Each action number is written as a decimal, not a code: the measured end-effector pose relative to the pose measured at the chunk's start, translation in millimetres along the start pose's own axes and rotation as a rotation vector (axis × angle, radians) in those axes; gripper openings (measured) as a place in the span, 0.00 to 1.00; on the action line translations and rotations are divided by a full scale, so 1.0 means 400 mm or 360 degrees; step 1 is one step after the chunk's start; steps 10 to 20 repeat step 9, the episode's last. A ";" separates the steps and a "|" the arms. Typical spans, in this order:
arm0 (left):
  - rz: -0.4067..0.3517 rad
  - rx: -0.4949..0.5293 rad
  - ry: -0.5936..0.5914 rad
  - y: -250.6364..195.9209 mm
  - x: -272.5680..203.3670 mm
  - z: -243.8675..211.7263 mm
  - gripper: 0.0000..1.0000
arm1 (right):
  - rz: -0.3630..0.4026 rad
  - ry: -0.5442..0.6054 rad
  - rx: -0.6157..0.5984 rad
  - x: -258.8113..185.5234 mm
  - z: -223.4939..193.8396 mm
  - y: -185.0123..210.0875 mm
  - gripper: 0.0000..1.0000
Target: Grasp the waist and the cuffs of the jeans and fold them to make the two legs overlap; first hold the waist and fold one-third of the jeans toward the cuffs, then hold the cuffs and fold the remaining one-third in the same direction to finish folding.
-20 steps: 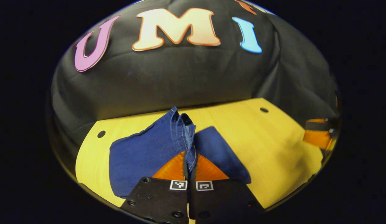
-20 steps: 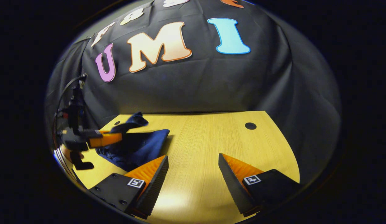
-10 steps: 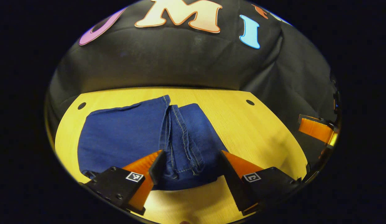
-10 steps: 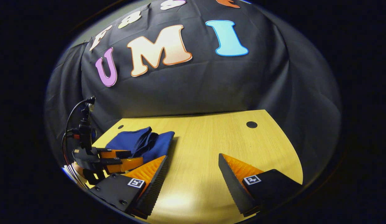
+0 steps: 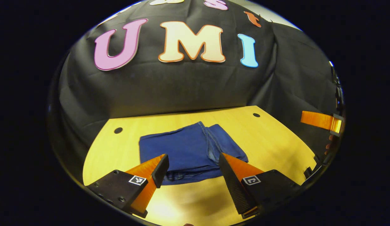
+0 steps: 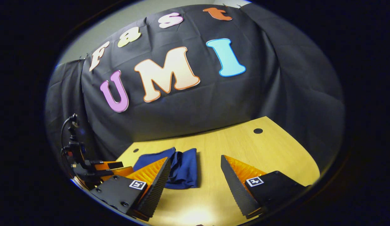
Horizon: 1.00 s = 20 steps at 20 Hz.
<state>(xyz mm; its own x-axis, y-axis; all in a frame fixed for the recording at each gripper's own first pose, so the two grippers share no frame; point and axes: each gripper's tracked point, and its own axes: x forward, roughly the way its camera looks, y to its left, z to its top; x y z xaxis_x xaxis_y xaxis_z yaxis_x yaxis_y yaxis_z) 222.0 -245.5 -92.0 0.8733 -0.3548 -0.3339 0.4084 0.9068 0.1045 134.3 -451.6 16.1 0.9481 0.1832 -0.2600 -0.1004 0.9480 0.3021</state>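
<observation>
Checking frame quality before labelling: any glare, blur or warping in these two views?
Left gripper view: sharp; glare patch on the table by the left gripper; jeans evenly lit; fisheye bends the table's far edge. Right gripper view: sharp too; glare on the table below the right gripper; the cloth wall bulges.

Wooden table (image 5: 270, 141), round holes (image 5: 118, 130) near back edge; black cloth wall (image 5: 182, 84).

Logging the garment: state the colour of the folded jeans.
Dark blue denim; the jeans show best in the left gripper view.
</observation>
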 end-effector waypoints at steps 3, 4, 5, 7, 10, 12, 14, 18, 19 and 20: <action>-0.0023 -0.0095 -0.0006 0.043 -0.047 -0.026 0.95 | -0.0048 0.0001 -0.0036 -0.023 -0.010 0.016 0.99; -0.0041 -0.0139 0.0017 0.050 -0.065 -0.043 0.95 | -0.0062 0.0005 -0.0047 -0.032 -0.012 0.021 0.99; -0.0052 -0.0173 0.0033 0.061 -0.075 -0.060 0.95 | -0.0075 0.0005 -0.0058 -0.040 -0.013 0.026 0.99; -0.0063 -0.0200 0.0037 0.088 -0.101 -0.077 0.96 | -0.0096 -0.0003 -0.0075 -0.052 -0.015 0.036 0.99; -0.0068 -0.0198 -0.0008 0.110 -0.120 -0.070 0.95 | -0.0102 -0.0003 -0.0091 -0.062 -0.017 0.051 0.99; -0.0068 -0.0198 -0.0008 0.110 -0.120 -0.070 0.95 | -0.0102 -0.0003 -0.0091 -0.062 -0.017 0.051 0.99; -0.0068 -0.0198 -0.0008 0.110 -0.120 -0.070 0.95 | -0.0102 -0.0003 -0.0091 -0.062 -0.017 0.051 0.99; -0.0068 -0.0198 -0.0008 0.110 -0.120 -0.070 0.95 | -0.0102 -0.0003 -0.0091 -0.062 -0.017 0.051 0.99; -0.0068 -0.0198 -0.0008 0.110 -0.120 -0.070 0.95 | -0.0102 -0.0003 -0.0091 -0.062 -0.017 0.051 0.99; -0.0068 -0.0198 -0.0008 0.110 -0.120 -0.070 0.95 | -0.0102 -0.0003 -0.0091 -0.062 -0.017 0.051 0.99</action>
